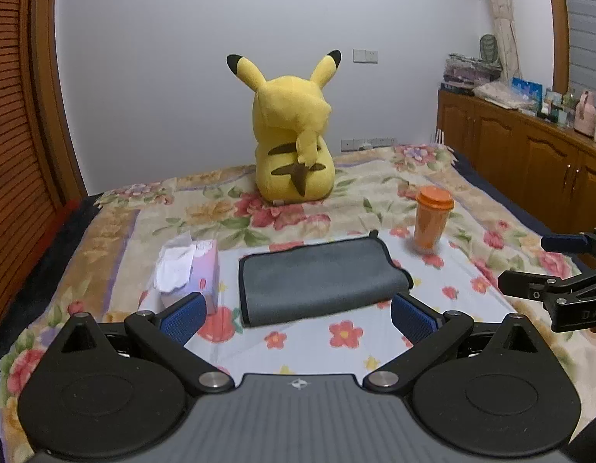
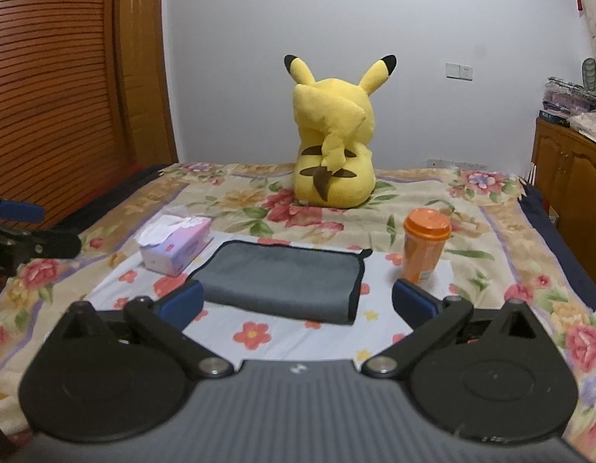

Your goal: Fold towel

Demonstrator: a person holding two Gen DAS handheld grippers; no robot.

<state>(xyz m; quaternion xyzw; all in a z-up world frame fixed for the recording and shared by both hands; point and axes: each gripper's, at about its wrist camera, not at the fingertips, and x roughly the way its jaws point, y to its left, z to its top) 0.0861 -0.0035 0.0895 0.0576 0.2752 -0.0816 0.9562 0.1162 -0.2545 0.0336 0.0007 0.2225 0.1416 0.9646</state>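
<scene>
A grey towel (image 1: 321,279) with dark trim lies folded flat on the floral bedspread; it also shows in the right wrist view (image 2: 282,279). My left gripper (image 1: 298,318) is open and empty, hovering just in front of the towel with its blue pads (image 1: 184,318) spread wide. My right gripper (image 2: 298,305) is open and empty too, just short of the towel's near edge. Each gripper shows at the edge of the other's view: the right one in the left wrist view (image 1: 529,262), the left one in the right wrist view (image 2: 47,227).
A tissue box (image 1: 190,270) (image 2: 176,245) sits left of the towel. An orange lidded cup (image 1: 431,220) (image 2: 425,245) stands to its right. A yellow plush toy (image 1: 294,135) (image 2: 334,135) sits behind. Wooden cabinets (image 1: 529,158) line the right side.
</scene>
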